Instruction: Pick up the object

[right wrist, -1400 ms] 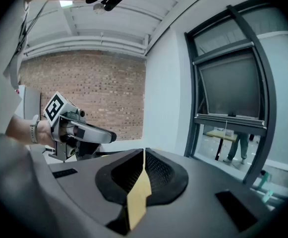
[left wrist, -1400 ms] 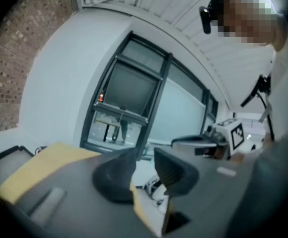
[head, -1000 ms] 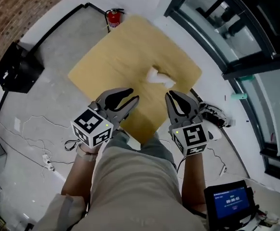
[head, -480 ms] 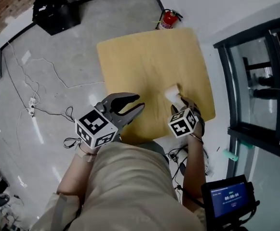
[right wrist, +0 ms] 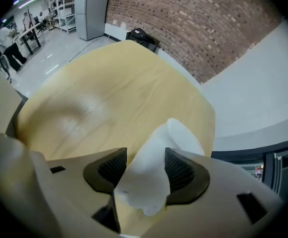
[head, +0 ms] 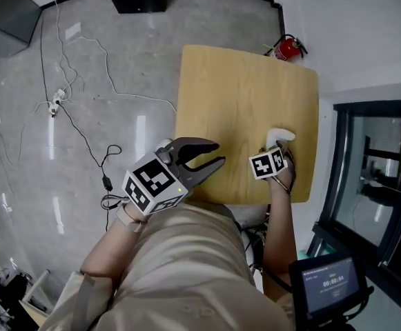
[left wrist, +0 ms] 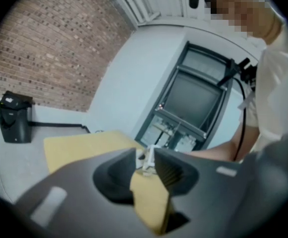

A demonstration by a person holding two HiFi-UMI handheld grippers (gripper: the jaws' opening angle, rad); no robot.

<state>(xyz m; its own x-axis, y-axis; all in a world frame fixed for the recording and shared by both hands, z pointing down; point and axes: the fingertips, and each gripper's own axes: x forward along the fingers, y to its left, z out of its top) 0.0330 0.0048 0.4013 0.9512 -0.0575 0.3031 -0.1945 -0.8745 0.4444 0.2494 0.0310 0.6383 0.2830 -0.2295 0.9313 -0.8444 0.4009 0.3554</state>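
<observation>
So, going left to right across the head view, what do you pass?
Power strip on the floor → left gripper, open → white object in the right gripper → dark window frame.

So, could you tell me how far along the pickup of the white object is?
Done: the right claw sits at the white object, jaws pressing both its sides. In hand: that grip. To do: the lift, since the object seems to rest on the wooden table. The left claw is open.

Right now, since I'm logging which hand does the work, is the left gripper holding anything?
No, the left gripper has nothing between its jaws; only the wooden table shows through the gap.
</observation>
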